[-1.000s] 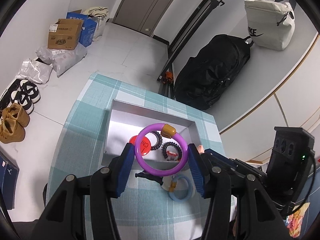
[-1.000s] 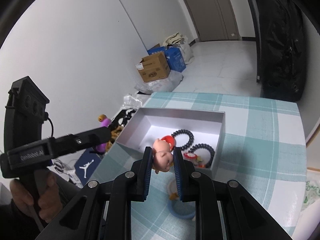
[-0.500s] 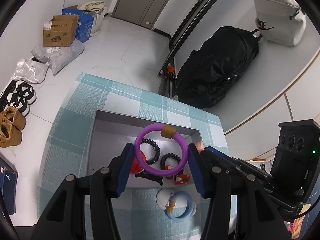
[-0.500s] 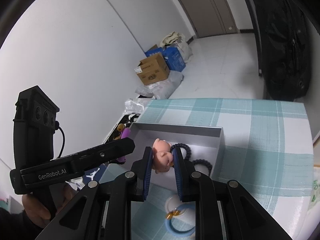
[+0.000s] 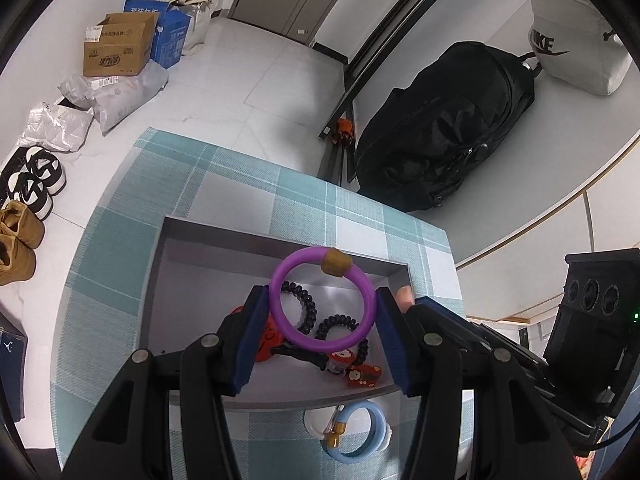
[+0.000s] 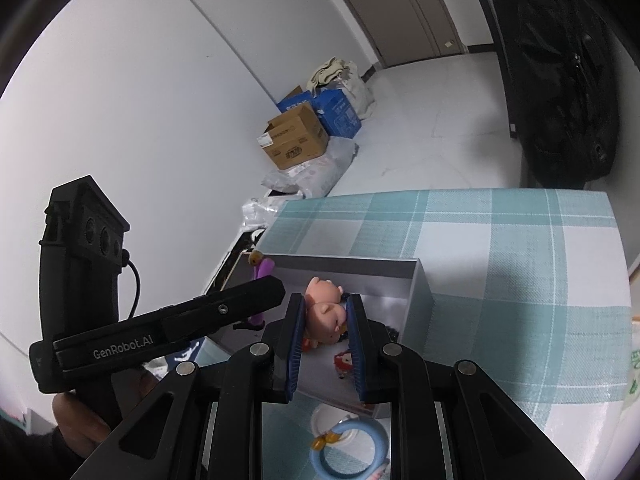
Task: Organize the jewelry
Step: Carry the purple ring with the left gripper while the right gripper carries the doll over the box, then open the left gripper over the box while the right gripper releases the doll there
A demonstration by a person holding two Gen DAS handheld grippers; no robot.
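My left gripper (image 5: 322, 322) is shut on a purple ring bracelet (image 5: 322, 301) with a gold bead, held above the open grey box (image 5: 200, 226). My right gripper (image 6: 325, 320) is shut on a pink pig figure (image 6: 324, 314), held over the box (image 6: 418, 292) near its right wall. Inside the box lie two black beaded bracelets (image 5: 304, 306), a red round charm (image 5: 267, 342) and small red charms (image 5: 362, 376). A blue ring bracelet (image 5: 356, 438) lies on a white disc on the cloth, in front of the box; it also shows in the right wrist view (image 6: 348, 450).
The box sits on a teal checked tablecloth (image 5: 256, 184). The table's far edge is close behind the box. On the floor beyond are a black bag (image 5: 444, 128), cardboard boxes (image 5: 116, 50) and shoes (image 5: 36, 180). The left gripper's body (image 6: 120, 336) crosses the right wrist view.
Both grippers have moved forward over the box with their loads still held. The purple bracelet and the pig now hang above the box interior rather than its near edge.
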